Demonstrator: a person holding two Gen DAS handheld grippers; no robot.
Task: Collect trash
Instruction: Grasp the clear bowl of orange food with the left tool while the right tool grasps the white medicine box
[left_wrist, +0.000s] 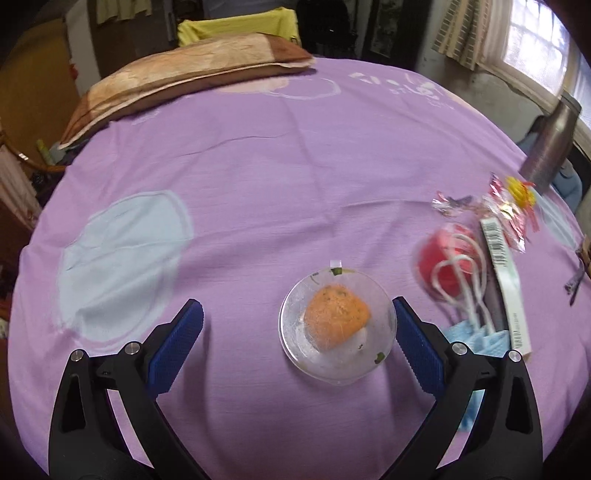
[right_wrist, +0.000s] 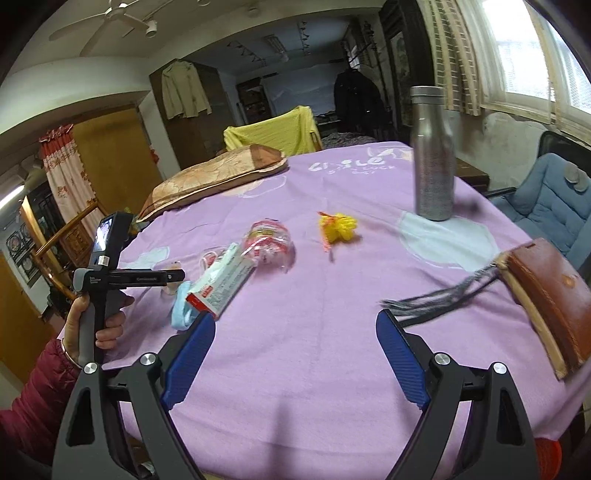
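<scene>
Left wrist view: left gripper (left_wrist: 297, 321) spread wide, empty, round clear plastic lid holding orange food lump (left_wrist: 337, 325) between its pads on purple tablecloth (left_wrist: 258, 166). Lid probably light, thin, slippery, crushable; take by rim. Right gripper (right_wrist: 295, 332) spread, empty. Wrappers at right blurred.

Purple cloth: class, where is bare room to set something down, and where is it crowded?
Free: the stretch between the pillow and the clear dish. Crowded: the right side, around the red cup, toothpaste box, wrappers and metal bottle.
</scene>
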